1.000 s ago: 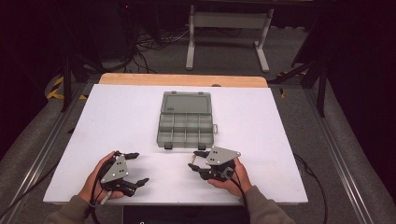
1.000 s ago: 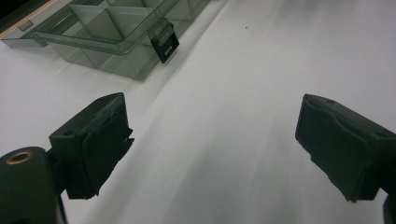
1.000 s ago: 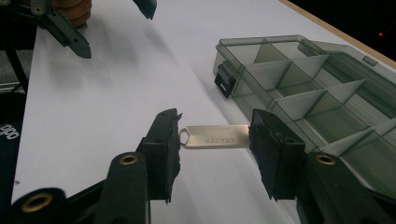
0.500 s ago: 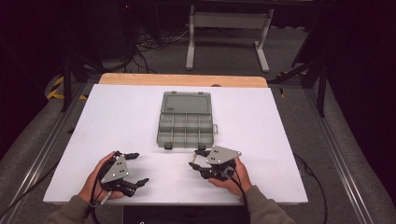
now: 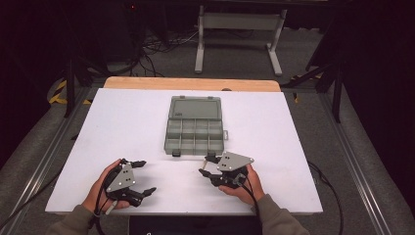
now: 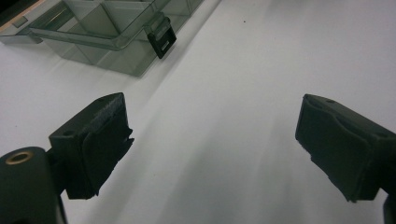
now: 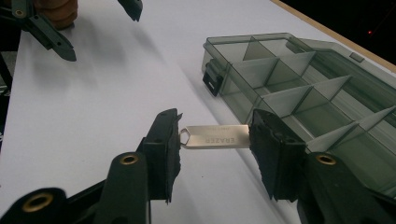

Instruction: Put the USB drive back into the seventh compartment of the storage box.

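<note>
A small silver metal stick [image 7: 215,136] engraved with lettering is held lengthwise between the pads of the right tongs [image 7: 215,140], one end touching each pad, so these tongs are clenched on it at a middling width. The stick is carried just above the white surface [image 5: 127,127], just beside the near edge of a smoky-clear compartment box [image 5: 195,128]. In the high view the right tongs [image 5: 209,166] are seen near the front right corner of that box, gripped by the person's right hand [image 5: 242,186]. The box lies open at the middle of the surface, its lid folded flat on the far side and its divided cells showing no contents; a black latch [image 7: 212,79] is fitted on its near wall. The left tongs [image 5: 142,177] are held by the left hand [image 5: 100,191] at the near left of the surface, well apart from the box. Their pads [image 6: 100,140] are spread wide, released, with nothing but bare surface between them.
</note>
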